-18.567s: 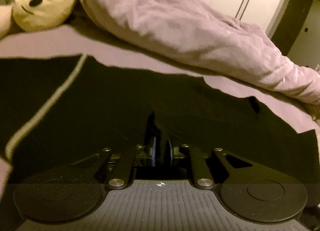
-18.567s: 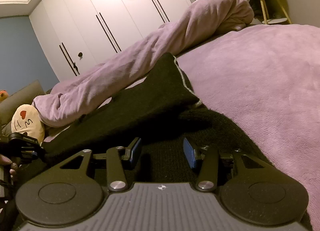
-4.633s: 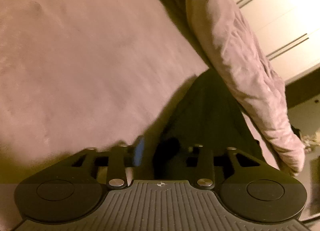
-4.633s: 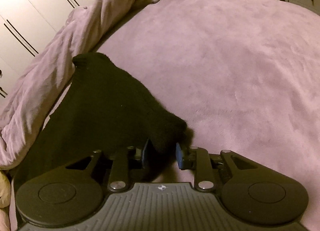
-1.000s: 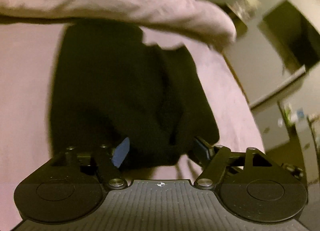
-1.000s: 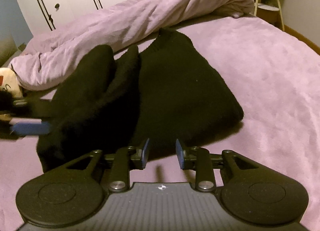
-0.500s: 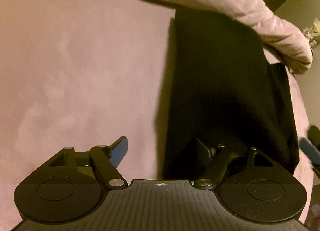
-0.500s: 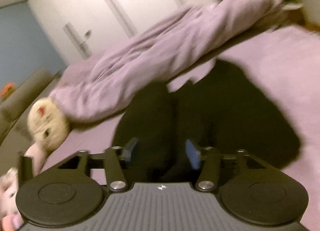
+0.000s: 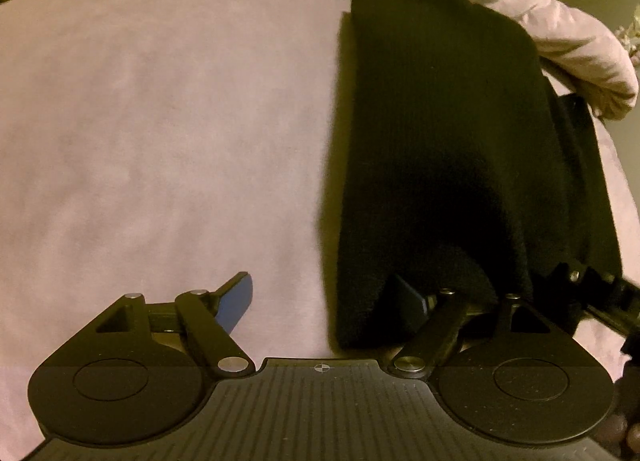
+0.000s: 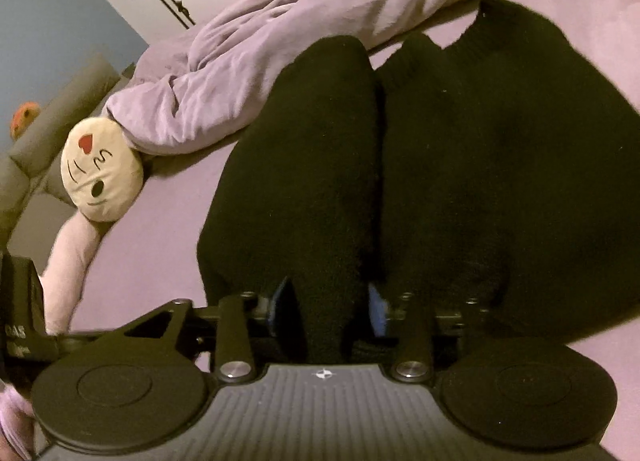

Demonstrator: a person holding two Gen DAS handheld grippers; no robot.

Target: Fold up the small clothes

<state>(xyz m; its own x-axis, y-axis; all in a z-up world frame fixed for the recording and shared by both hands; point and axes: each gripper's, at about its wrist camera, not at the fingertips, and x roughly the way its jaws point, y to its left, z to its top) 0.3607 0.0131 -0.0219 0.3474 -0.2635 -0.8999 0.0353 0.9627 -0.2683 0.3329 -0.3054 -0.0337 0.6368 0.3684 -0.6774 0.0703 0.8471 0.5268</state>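
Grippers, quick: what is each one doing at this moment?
Left gripper: jaws opening wide, nothing gripped.
Right gripper: jaws closing around a fold of the black garment.

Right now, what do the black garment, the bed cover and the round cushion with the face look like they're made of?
Black garment: likely a thick knit, matte, with fuzzy edges. Bed cover: looks like plush fleece, softly mottled nap, no shine. Round cushion: probably smooth short-pile fabric, stuffed, its face printed or stitched; I can't tell which.

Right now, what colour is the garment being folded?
Plain black garment, no visible pattern; shows best in the right wrist view.
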